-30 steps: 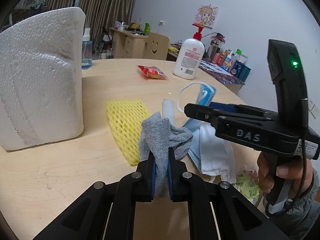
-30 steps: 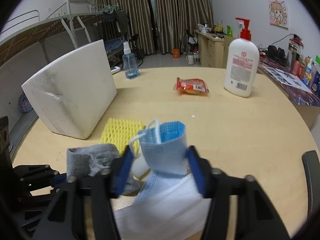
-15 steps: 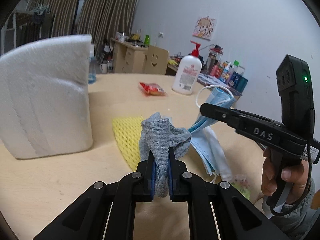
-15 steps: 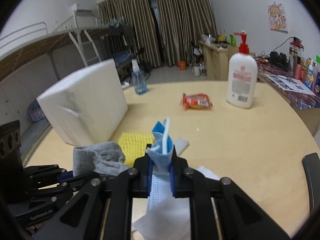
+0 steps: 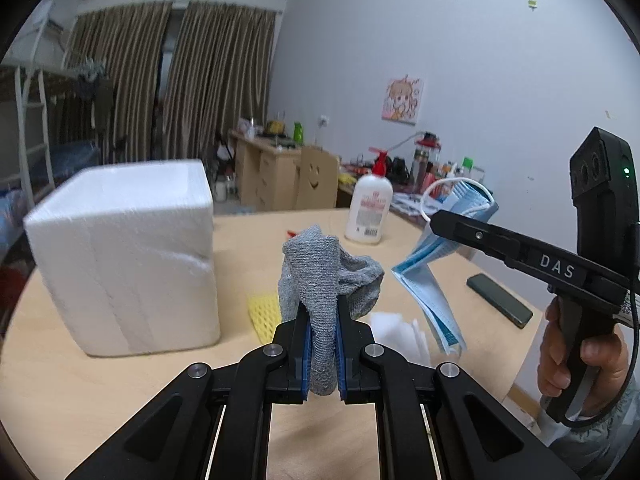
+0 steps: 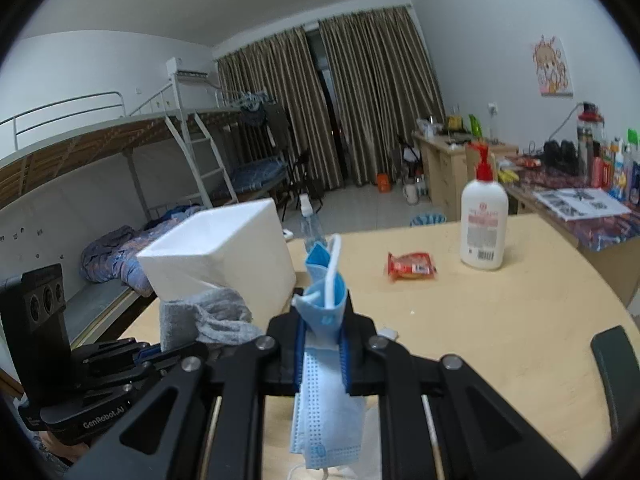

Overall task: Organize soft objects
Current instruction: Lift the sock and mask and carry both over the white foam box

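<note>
Two soft things are getting carried at once rn. I'm pinching the grey sock [image 5: 320, 280] tight in my left gripper [image 5: 323, 354], pads closed on its middle w/ the cuff flopping over the top, and it's hanging above the table [image 5: 120, 392], clear of the surface. I'm clamping the blue face mask [image 6: 322, 336] in my right gripper [image 6: 323, 354], jaws closed on the folded part, the rest of it dangling below w/ the ear loop sticking up.

Both are hovering near the table's front edge, just beside each other. I'm facing the white foam box [image 5: 132, 252], which is sitting toward the table's left edge, open top showing in the right wrist view; prob that's where soft stuff is going, tho nothing confirms it.

Progress, as I'm judging it: roughly early-to-mid. Sock and mask are picked up but not dropped anywhere yet. Lying on the table and waiting: the yellow foam net [image 5: 264, 316] just beside the box, plus white tissue-like stuff [image 5: 396, 328] near the front edge. Can't tell what's inside the box. Lotion bottle [image 6: 483, 224], snack packet [image 6: 411, 266] and phone [image 5: 500, 300] aren't soft, so I'm leaving them.
</note>
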Demonstrator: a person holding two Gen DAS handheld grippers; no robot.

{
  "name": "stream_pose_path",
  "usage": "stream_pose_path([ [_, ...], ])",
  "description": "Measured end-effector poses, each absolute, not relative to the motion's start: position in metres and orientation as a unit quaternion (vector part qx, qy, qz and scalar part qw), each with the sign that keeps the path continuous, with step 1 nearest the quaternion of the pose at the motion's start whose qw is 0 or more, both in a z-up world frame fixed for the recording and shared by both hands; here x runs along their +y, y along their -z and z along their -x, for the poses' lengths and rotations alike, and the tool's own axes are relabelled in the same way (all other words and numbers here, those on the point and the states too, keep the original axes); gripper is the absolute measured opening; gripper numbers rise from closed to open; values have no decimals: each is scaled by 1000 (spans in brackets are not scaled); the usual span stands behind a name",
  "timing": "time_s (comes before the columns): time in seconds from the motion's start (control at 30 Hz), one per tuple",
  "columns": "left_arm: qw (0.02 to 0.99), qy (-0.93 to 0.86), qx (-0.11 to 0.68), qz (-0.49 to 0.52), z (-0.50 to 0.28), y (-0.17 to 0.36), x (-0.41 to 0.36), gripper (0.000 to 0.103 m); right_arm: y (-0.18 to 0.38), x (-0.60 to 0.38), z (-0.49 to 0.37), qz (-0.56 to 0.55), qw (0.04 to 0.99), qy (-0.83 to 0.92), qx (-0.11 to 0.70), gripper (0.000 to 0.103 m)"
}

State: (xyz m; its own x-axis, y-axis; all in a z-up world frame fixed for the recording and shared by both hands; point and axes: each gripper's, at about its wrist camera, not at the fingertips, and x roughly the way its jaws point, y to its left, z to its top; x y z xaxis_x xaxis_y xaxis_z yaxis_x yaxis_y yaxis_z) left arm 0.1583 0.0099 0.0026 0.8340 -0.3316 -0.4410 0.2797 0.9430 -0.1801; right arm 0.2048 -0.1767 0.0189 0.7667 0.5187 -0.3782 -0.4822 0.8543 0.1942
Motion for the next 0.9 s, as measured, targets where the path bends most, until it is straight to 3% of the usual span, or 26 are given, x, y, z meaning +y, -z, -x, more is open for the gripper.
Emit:
stream_pose_path([
  [0.9,991,68,113,-4,-21,-55,11,10,-42,-179,-96,-25,944,-312,102,18],
])
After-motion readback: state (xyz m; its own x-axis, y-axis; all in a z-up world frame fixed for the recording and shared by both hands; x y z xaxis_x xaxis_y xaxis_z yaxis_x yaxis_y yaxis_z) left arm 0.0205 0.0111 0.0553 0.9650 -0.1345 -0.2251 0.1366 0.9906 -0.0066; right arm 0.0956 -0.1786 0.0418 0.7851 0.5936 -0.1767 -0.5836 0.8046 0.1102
